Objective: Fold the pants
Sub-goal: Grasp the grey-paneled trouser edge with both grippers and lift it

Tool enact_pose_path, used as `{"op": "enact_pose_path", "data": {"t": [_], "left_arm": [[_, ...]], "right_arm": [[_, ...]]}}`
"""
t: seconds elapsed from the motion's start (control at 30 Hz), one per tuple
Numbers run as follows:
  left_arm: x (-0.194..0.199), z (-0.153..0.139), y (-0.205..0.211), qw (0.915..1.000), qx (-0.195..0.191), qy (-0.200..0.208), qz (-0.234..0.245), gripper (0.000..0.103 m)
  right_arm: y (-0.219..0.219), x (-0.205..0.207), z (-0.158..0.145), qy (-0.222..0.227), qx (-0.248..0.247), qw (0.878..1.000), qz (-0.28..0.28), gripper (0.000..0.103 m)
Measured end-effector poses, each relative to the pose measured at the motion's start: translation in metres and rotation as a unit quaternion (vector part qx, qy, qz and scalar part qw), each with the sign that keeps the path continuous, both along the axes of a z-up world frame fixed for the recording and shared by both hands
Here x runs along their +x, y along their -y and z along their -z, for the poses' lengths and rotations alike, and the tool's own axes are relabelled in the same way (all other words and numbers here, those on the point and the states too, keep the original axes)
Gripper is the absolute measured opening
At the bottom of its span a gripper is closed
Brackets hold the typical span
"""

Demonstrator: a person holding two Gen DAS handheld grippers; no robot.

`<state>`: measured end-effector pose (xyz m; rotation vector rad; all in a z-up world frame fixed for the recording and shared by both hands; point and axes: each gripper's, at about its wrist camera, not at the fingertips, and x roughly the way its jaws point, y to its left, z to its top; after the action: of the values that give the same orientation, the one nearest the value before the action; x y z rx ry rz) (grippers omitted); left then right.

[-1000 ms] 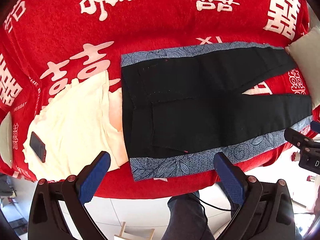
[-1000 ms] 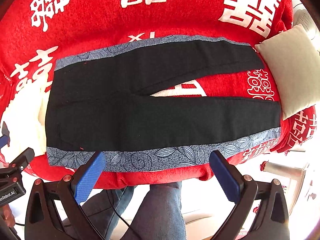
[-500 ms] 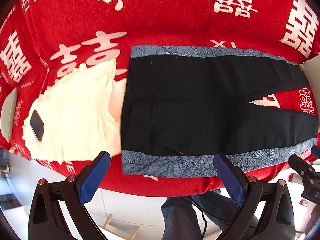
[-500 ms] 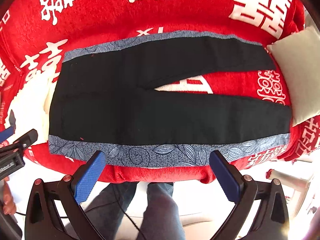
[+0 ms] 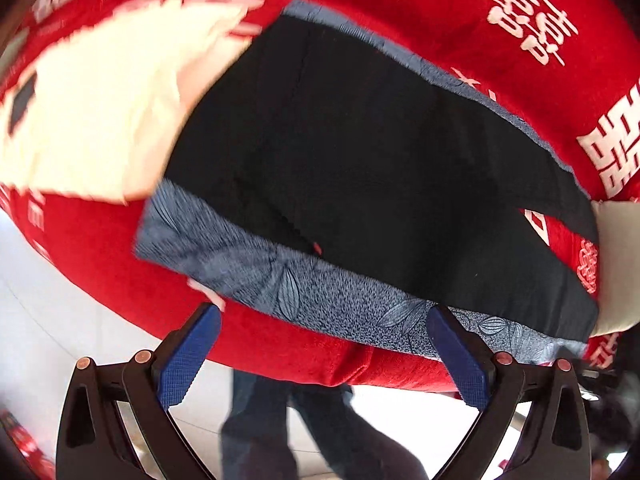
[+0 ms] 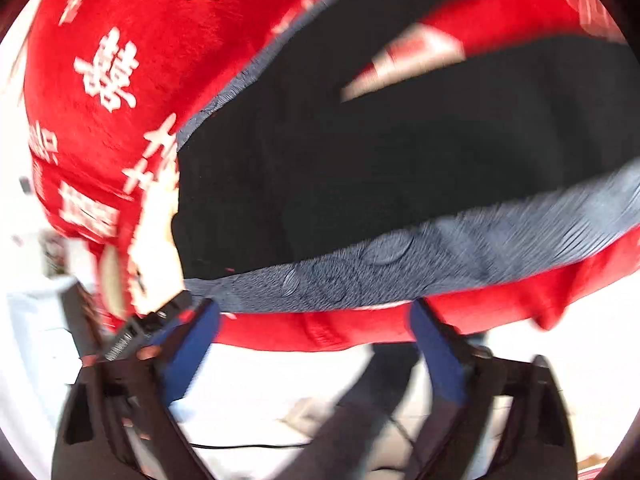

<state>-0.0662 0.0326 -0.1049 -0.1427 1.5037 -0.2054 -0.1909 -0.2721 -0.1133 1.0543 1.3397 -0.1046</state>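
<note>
- The pants [image 5: 360, 168] are lying flat on the red blanket [image 5: 460, 8], their grey patterned strip [image 5: 320, 292] along the near edge.
- You are holding the left gripper [image 5: 324, 334] with jaws apart, empty, at that strip.
- Your right gripper [image 6: 314, 322] is closing its jaws, nothing clamped between them yet.
- A cream cloth [image 5: 100, 100] is lying beside the waistband.

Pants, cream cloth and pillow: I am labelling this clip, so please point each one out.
pants [image 5: 360, 152], left wrist view, on the black seat panel.
cream cloth [image 5: 104, 120], left wrist view, on its broad middle.
pillow [image 5: 616, 264], left wrist view, on its pale face at the right edge.
</note>
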Motion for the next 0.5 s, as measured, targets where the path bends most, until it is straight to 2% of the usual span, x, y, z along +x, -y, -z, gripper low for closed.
{"op": "enact_pose_path", "data": {"t": [0.03,0.07,0.17,0.27,0.5], "left_arm": [[-0.003,0.01,-0.003,0.9999,-0.01,-0.005,-0.003,0.096],[-0.004,0.016,-0.005,0.9998,-0.016,-0.01,-0.004,0.092],[-0.009,0.037,-0.011,0.999,-0.041,-0.018,-0.009,0.092],[-0.013,0.049,-0.014,0.9983,-0.053,-0.023,-0.012,0.092],[-0.018,0.059,-0.017,0.9959,-0.078,-0.043,-0.016,0.092]], "right_arm": [[0.001,-0.007,0.016,0.004,0.03,0.999,0.016,0.056],[0.001,-0.013,0.029,0.009,0.054,0.998,0.028,0.051],[-0.003,-0.029,0.06,0.025,0.091,0.994,0.047,0.051],[-0.004,-0.041,0.079,0.038,0.102,0.992,0.06,0.051],[0.014,-0.049,0.089,0.094,0.135,0.979,0.121,0.051]]}}
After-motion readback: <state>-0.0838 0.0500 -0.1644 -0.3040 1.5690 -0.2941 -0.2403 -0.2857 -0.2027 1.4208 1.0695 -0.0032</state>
